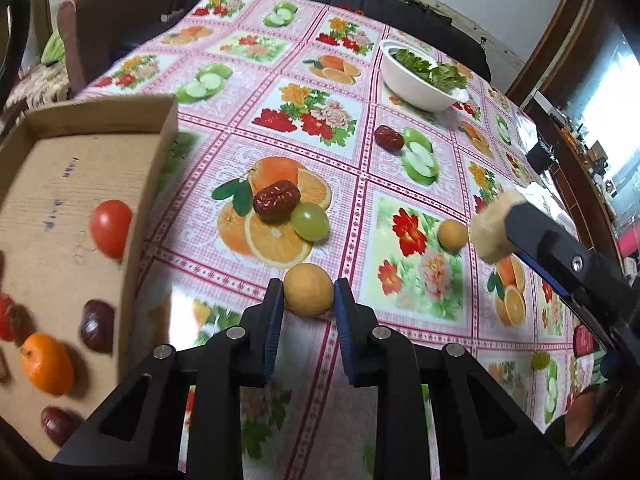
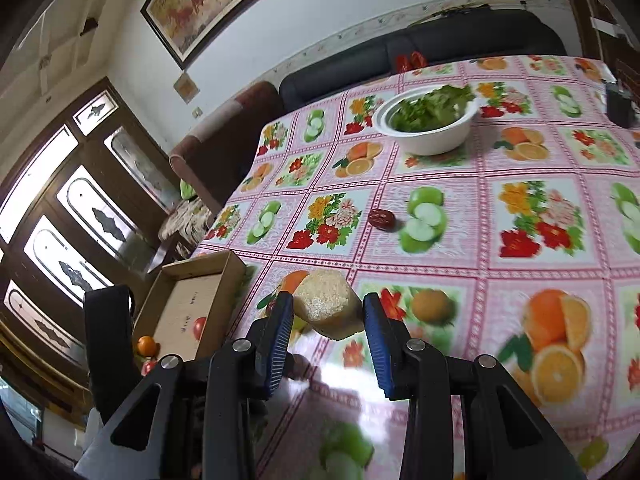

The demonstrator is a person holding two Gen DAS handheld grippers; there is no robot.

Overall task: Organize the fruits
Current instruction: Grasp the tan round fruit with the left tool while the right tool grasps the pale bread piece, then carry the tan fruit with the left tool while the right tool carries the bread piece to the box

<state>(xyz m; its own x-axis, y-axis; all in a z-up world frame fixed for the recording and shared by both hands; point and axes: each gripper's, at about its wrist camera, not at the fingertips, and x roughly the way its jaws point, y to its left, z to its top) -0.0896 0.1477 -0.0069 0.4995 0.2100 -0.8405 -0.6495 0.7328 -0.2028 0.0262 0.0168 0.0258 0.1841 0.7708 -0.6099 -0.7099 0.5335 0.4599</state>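
The tablecloth [image 1: 340,216], pink with printed fruit and flowers, fills the left wrist view. At nine o'clock sits the cardboard tray [image 1: 160,136], already holding a tomato [image 1: 111,227], a small orange [image 1: 47,363] and dark dates. At one o'clock stands a white bowl [image 1: 416,88] of greens.

Near centre, a red date [image 1: 277,201] touches a green grape [image 1: 309,221]; a second date [image 1: 389,137] lies toward one o'clock, and a small tan fruit [image 1: 452,234] at three o'clock.

The left gripper [image 1: 308,292] has its fingers narrowed on a round tan fruit [image 1: 308,289], both blue pads touching its sides at six o'clock. It looks light and firm with a thin, brittle shell, so a gentle squeeze across its widest part should do; it could roll free if pinched off-centre.

The right gripper [image 2: 326,312] carries a pale cut chunk [image 2: 328,304] above the cloth. Its left pad touches the chunk, though contact on the right pad is unclear. The chunk looks fibrous and stiff; its flat cut faces offer the surest grip.
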